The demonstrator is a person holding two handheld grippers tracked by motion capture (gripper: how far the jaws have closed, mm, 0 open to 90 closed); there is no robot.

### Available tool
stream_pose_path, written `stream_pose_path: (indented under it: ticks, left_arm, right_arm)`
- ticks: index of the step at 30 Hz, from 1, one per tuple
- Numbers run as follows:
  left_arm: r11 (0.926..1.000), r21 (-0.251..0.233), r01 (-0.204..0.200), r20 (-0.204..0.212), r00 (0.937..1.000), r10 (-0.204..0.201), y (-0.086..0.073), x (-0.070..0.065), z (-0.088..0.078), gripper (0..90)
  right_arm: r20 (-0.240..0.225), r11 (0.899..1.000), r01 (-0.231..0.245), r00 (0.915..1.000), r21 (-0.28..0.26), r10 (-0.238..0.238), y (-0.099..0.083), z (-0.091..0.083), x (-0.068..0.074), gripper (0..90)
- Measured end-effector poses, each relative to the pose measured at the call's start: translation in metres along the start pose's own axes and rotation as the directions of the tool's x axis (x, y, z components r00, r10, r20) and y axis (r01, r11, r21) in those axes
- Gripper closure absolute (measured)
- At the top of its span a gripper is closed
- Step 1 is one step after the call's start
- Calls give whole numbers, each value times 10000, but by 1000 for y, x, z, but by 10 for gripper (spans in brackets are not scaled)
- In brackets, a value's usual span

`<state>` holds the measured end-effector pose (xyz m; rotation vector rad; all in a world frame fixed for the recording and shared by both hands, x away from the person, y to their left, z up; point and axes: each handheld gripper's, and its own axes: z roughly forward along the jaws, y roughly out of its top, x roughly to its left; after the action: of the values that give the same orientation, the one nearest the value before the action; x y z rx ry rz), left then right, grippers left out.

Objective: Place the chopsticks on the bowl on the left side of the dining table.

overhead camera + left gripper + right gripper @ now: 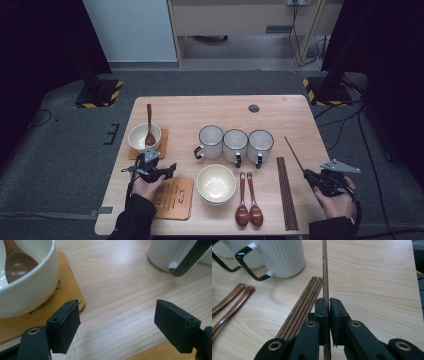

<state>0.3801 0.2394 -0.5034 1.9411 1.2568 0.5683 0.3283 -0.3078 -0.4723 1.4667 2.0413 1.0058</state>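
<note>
Wooden chopstick (pixel 325 277) is getting pinched in my right claw (pixel 328 312); I'm keeping it level & clear of the mugs (pixel 282 255). Left claw (pixel 117 322) is hanging spread, empty.

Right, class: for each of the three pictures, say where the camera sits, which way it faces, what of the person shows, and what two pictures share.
High view: above the person's side, looking forward and down on the table; both forearms, left gripper and right gripper show.
Left gripper view: rides the left gripper, facing bare wood between open jaws, bowl beside.
Right gripper view: rides the right gripper, jaws shut on a chopstick.
Shared: both gripper views show white mugs.
</note>
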Motion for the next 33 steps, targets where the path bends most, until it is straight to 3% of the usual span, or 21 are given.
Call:
stream_pose_path:
  ticks: [8, 19, 33]
  left_arm:
    - [9985, -555, -12, 236, 9997, 25, 12, -7, -12, 205]
    - [9915, -1250, 363, 684, 9973, -279, 26, -13, -29, 211]
    - [9835, -1797, 228, 1222, 9925, -7, 39, -31, -41, 216]
  right_arm:
    - [-181, 9992, 43, 9998, -407, -50, 9, -6, 5, 851]
    - [-623, 9940, 32, 9980, -1092, -100, 24, -17, 13, 851]
    - [-1362, 9835, 91, 9901, -1807, -342, 42, -24, 27, 851]
